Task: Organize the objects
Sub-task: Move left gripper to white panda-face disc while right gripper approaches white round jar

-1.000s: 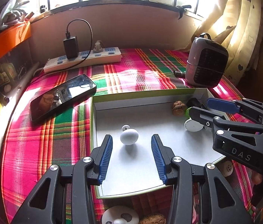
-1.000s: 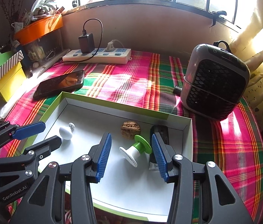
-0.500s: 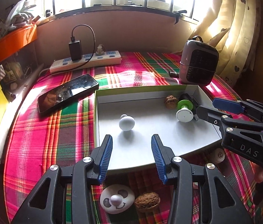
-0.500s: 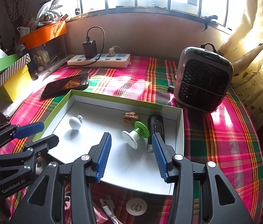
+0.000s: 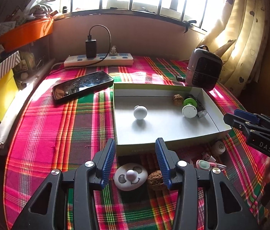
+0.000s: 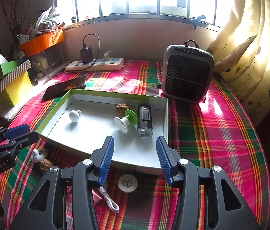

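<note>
Left gripper (image 5: 136,160): jaws stood wide apart, holding nothing, above the plaid cloth just before the box's near wall.
Between its fingers: a flat white panda-face disc (image 5: 130,176) and a brown walnut (image 5: 155,180) lay side by side on the cloth.
Right gripper (image 6: 135,158): jaws spread wide, empty, over the box's near edge.
Below it: a round white disc (image 6: 127,183) and a white cable (image 6: 109,199) lay on the cloth.
Shallow white cardboard box with green rim (image 6: 89,145): held a white knob (image 6: 74,115), a second walnut (image 6: 122,108), a green-and-white spool (image 6: 125,121) and a black cylindrical device (image 6: 144,120).
Farther off: a black phone (image 5: 82,85), a white power strip (image 5: 98,60), a grey heater (image 6: 187,76).
</note>
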